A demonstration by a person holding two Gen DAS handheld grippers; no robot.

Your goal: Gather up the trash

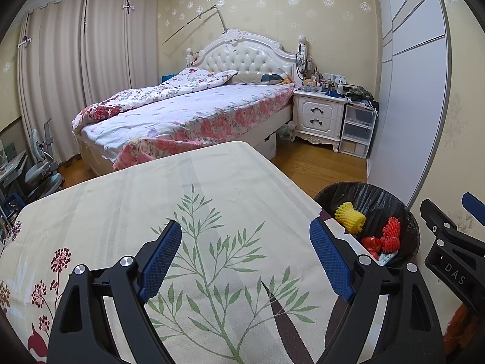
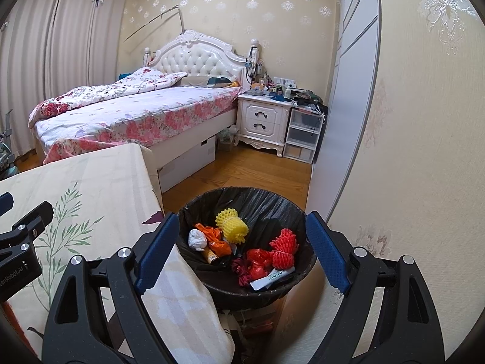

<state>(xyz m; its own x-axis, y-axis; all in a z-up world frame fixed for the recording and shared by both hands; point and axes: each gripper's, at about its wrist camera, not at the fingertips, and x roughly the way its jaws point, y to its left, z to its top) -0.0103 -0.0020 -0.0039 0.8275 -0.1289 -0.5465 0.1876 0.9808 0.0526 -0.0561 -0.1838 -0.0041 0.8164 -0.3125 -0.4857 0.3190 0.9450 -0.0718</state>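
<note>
Both grippers, left gripper [image 1: 245,261] and right gripper [image 2: 242,251], are hanging wide apart, holding nothing; the trash [image 2: 242,248] is lying in the bin [image 2: 303,212] beside the table's [image 1: 121,200] right edge, so collecting is looking finished.

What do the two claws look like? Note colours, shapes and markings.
Both the left claw and right claw have black angular frames with triangular cut-outs, silver round bolts and blue textured pads. One body bears white letters "DAS".
</note>
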